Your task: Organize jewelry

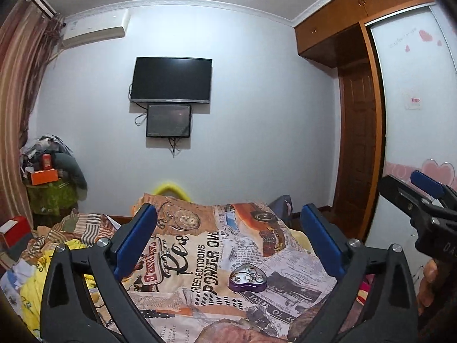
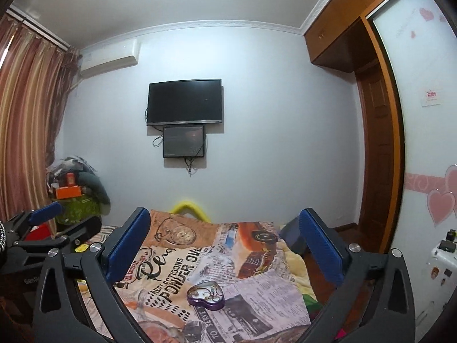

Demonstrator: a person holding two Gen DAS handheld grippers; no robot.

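Purple heart-shaped jewelry box, one, with a pale top on which I see thin chains and rings in a loose tangle; their number I cannot tell. It lies on the bed, on one newspaper-print blanket, well forward of both tools.

My left gripper, one, two blue-padded fingers spread wide, nothing between them. The box sits ahead, between the lines of its fingers, nearer the right-hand one, apart from both.

My right gripper, one, also spread wide and holding nothing. From its camera the box lies ahead and roughly centred between the fingers, touching neither. Each gripper shows at the edge of the other's view: the right one at the far right, the left one at the far left.

Room items:
- two dark screens on the far wall, large television above smaller screen
- one air conditioner
- one striped curtain
- one wooden wardrobe
- one yellow curved object beyond the bed.
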